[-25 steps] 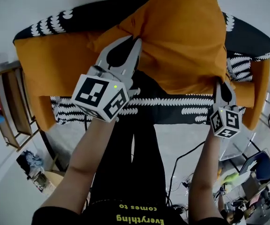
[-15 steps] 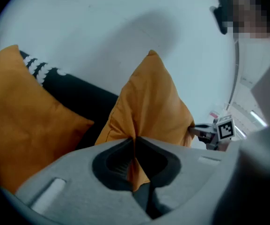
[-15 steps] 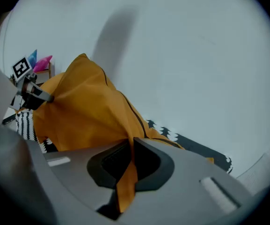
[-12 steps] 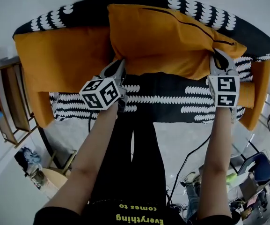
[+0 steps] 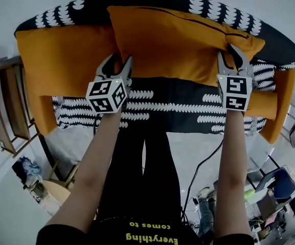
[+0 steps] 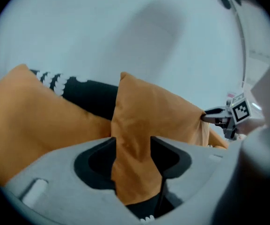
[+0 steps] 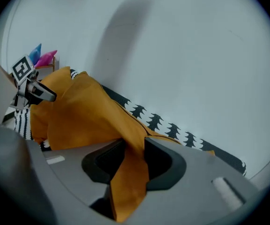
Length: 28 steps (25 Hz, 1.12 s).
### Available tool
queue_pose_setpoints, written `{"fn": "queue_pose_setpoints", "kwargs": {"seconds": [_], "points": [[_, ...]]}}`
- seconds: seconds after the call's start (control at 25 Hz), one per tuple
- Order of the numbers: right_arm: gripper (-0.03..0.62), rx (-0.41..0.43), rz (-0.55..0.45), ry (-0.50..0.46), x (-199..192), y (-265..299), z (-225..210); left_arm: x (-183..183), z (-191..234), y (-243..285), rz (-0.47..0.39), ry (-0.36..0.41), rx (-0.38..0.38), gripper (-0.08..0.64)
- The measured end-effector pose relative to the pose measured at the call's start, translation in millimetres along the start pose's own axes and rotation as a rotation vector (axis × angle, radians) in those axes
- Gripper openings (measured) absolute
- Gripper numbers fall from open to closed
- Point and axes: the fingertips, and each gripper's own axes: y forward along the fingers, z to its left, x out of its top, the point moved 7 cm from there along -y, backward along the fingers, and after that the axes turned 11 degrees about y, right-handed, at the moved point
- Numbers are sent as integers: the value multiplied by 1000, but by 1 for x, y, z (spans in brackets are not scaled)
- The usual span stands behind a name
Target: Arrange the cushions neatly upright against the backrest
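Cushion (image 5: 178,40): orange, upright against the sofa backrest (image 5: 86,13).
Left hand-held gripper (image 5: 118,61): jaws have just been opening, released; cushion corner loose between them.
Right hand-held gripper (image 5: 231,55): likewise, at the opposite corner.

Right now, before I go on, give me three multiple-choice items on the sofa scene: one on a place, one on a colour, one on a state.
1. Where is the left cushion?
A. beside the right cushion, against the backrest
B. stacked on top of the right cushion
C. tucked under the right cushion

2. What colour are the two cushions?
A. blue
B. orange
C. grey

3. How does the right cushion sit?
A. lying flat
B. folded in half
C. leaning up against the backrest

Answers:
1 A: the head view shows the two side by side along the backrest.
2 B: both show plain orange fabric.
3 C: its top edge rests high on the backrest.
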Motion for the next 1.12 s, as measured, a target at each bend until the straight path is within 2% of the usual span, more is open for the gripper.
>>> {"fn": "queue_pose_setpoints", "kwargs": {"seconds": [0.04, 0.08, 0.12, 0.2, 0.28, 0.32, 0.36, 0.4, 0.52, 0.72, 0.92, 1.12], "points": [[140, 5, -26, 47, 2, -6, -2, 11, -2, -6, -33, 36, 17, 229], [218, 9, -63, 106, 6, -13, -6, 23, -4, -12, -69, 67, 30, 229], [219, 9, -109, 169, 12, -23, -11, 35, -8, -17, -107, 94, 39, 224], [122, 1, -224, 283, 26, -47, -20, 60, -15, -31, -182, 139, 46, 188], [12, 0, -343, 381, 39, -73, -24, 84, -21, -46, -264, 183, 40, 109], [11, 4, -393, 424, 43, -86, -23, 94, -23, -54, -305, 200, 29, 36], [11, 7, -434, 461, 46, -97, -20, 102, -25, -61, -342, 212, 15, -2], [11, 7, -466, 487, 48, -108, -15, 110, -26, -68, -373, 221, 2, -2], [11, -4, -535, 509, 49, -145, 3, 128, -34, -93, -431, 253, -27, -2], [11, -28, -559, 539, 49, -205, 32, 143, -52, -138, -422, 290, -67, -2], [11, -21, -588, 534, 77, -246, 51, 163, -59, -175, -443, 293, -92, 0], [11, 1, -601, 544, 104, -274, 60, 186, -68, -208, -464, 333, -105, 0]]}}
